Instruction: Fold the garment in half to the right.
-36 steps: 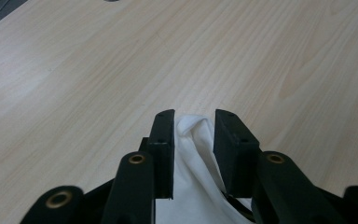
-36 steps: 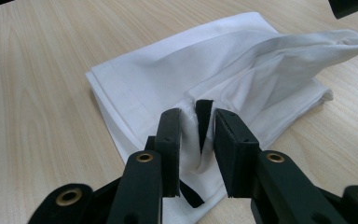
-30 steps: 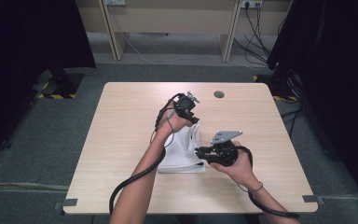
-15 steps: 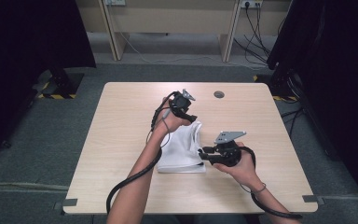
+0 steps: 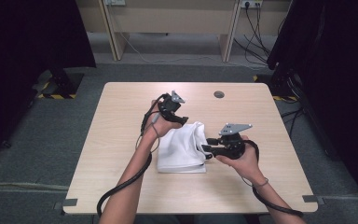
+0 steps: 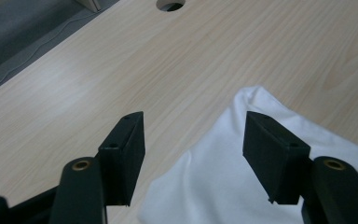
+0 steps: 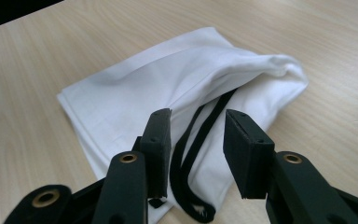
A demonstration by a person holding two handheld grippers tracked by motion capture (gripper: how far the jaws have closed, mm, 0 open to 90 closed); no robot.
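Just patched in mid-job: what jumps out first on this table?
A folded white cloth garment lies near the middle of the light wooden table, with a black strap running out of its folds. The left gripper hovers open over the cloth's far edge. The right gripper is open too, its jaws either side of the strap.

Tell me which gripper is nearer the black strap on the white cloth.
Right. The right gripper hangs open directly over the black strap. The left gripper hovers open at the far corner of the white cloth, away from the strap.
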